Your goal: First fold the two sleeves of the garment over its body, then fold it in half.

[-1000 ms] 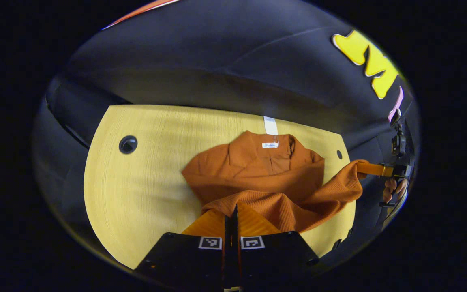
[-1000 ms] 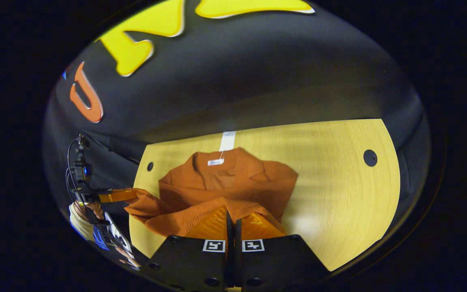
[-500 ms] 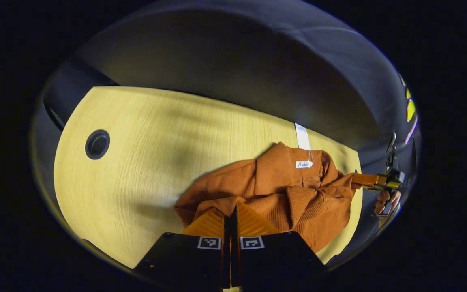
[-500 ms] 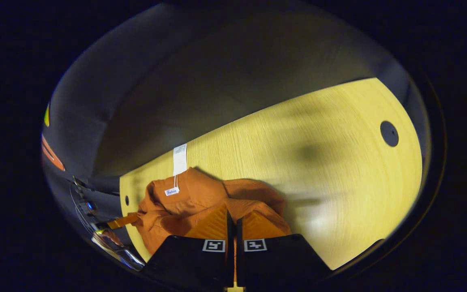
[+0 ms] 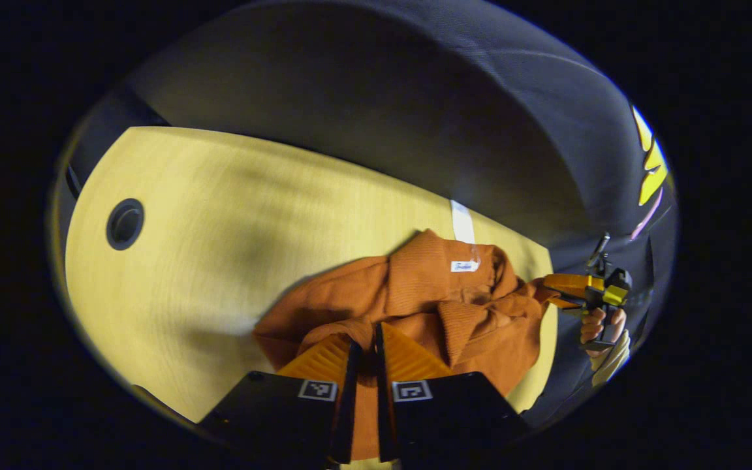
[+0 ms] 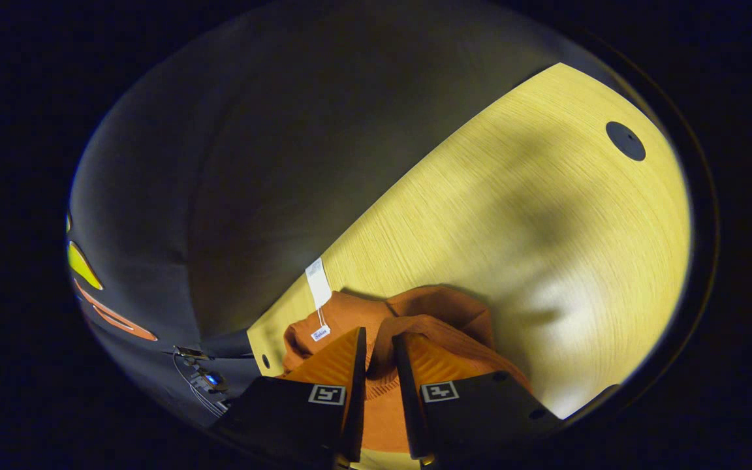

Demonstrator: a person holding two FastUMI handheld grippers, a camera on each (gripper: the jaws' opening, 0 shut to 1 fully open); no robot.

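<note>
Orange ribbed fingers of the left gripper (image 5: 363, 349) sit nearest in the left gripper view, parted a little, with a fold of the rust-orange knit garment (image 5: 415, 300) lying in the gap; the cloth looks slack there, so I read these jaws as released rather than pinching. In the right gripper view the right gripper (image 6: 379, 356) shows a wider gap, the knit again lying loose between its fingers, so I take it as let go too.

Just past both grippers the garment lies bunched on the pale wooden worktop (image 5: 219, 215), near its right-hand end in the left gripper view. Its hem edge has been brought up close to the collar, where a small white neck label (image 5: 465, 266) and a hanging paper tag (image 5: 461, 222) show. The sleeves seem tucked under the upper layer, though I cannot see them clearly.

Farther off, a hand (image 5: 601, 323) holds the right gripper at the garment's far side.

Judging by this, the halving fold is laid down and the release is under way; the pile is rumpled, so some smoothing may remain.
</note>
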